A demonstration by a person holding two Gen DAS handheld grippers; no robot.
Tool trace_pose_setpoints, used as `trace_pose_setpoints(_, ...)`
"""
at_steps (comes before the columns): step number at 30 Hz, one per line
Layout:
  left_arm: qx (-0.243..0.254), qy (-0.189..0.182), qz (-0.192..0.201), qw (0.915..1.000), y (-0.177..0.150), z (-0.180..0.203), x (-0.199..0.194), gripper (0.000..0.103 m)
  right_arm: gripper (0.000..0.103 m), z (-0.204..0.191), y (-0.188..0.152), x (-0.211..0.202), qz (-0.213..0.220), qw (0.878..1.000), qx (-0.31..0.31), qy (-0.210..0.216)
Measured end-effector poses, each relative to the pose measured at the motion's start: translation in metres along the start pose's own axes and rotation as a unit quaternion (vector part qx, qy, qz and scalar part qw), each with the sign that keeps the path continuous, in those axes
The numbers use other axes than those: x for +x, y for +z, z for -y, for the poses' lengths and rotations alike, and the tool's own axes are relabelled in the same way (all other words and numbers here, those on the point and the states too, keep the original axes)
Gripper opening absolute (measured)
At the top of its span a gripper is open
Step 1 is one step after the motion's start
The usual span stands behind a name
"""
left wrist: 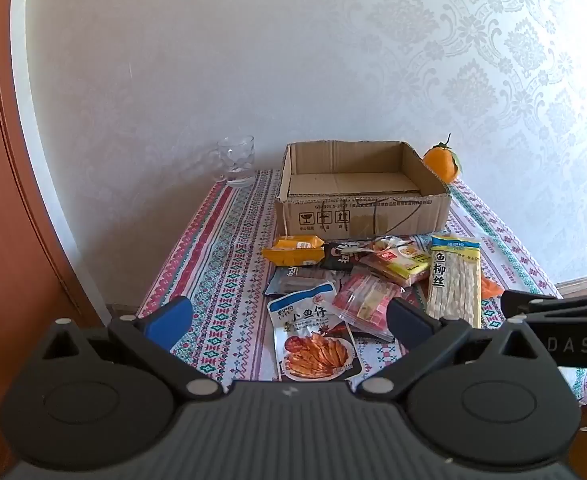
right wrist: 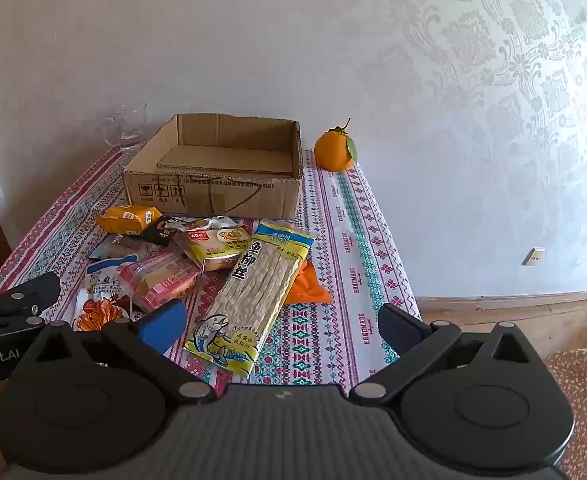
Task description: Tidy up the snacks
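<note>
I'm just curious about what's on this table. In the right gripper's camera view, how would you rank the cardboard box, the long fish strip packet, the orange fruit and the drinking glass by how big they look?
1. cardboard box
2. long fish strip packet, though it lies nearer the camera, which flatters it
3 and 4. orange fruit and drinking glass look about alike; both stand at the far end, so I won't rank them.

Daylight was soft and even, brighter on the wall [left wrist: 253, 60] at left, shadows faint. Both fisheye views bowed hard at the edges, corners went black, and focus stayed fairly sharp.
</note>
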State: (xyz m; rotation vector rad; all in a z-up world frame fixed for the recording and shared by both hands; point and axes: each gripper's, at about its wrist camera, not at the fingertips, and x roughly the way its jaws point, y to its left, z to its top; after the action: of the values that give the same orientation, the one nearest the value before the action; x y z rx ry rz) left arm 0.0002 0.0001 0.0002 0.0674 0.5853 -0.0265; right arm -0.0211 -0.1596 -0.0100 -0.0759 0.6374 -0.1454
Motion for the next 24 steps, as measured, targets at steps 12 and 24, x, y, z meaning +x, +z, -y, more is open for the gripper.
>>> trace_pose_setpoints(12, 0.002, 0.005, 0.006, 1.0000, -0.0023, 0.0023, -0.0029, 0.103, 0.103, 0.0001, 0.0013, -0.0011, 0.000, 1.000, 0.001, 0.001)
trace_pose_setpoints(24, 0.001, 0.004, 0.004, 1.0000, -0.0011, 0.0006, -0.0022, 0.103, 0.103, -0.0007, 0.0014, -0.0008, 0.001, 1.000, 0.000, 0.000)
